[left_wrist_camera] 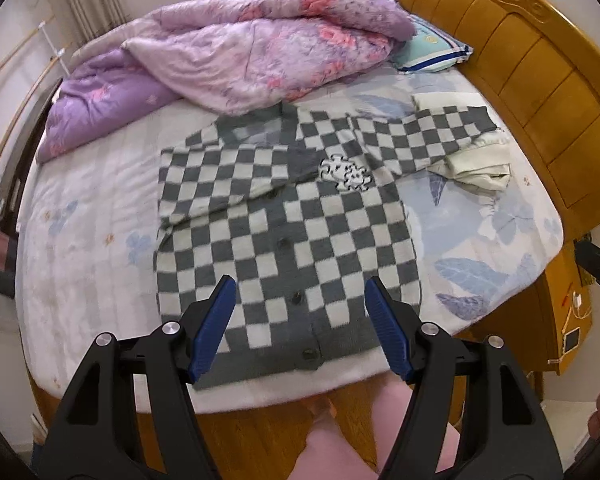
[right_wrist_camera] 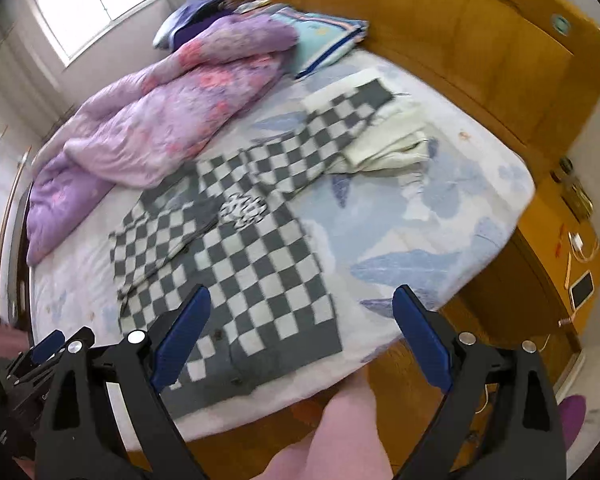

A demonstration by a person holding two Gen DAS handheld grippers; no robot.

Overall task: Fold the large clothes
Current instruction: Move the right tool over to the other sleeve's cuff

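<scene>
Now | cardigan [left_wrist_camera: 284, 240] ahead, long axis away | unfolded sleeve [right_wrist_camera: 324, 136] nearer right hand-held gripper [right_wrist_camera: 300, 340] | both hand-held grippers wide, empty

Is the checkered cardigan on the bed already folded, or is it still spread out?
Partly folded. The checkered cardigan lies flat and buttoned; one sleeve is folded over its chest, the other stretches out toward the headboard.

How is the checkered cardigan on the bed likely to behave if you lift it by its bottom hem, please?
The checkered cardigan looks like soft knit, so it would probably droop and stretch rather than hold shape. One sleeve is folded across the front, so it may well slide off when lifted. The other sleeve lies over a pale garment and might drag it.
</scene>
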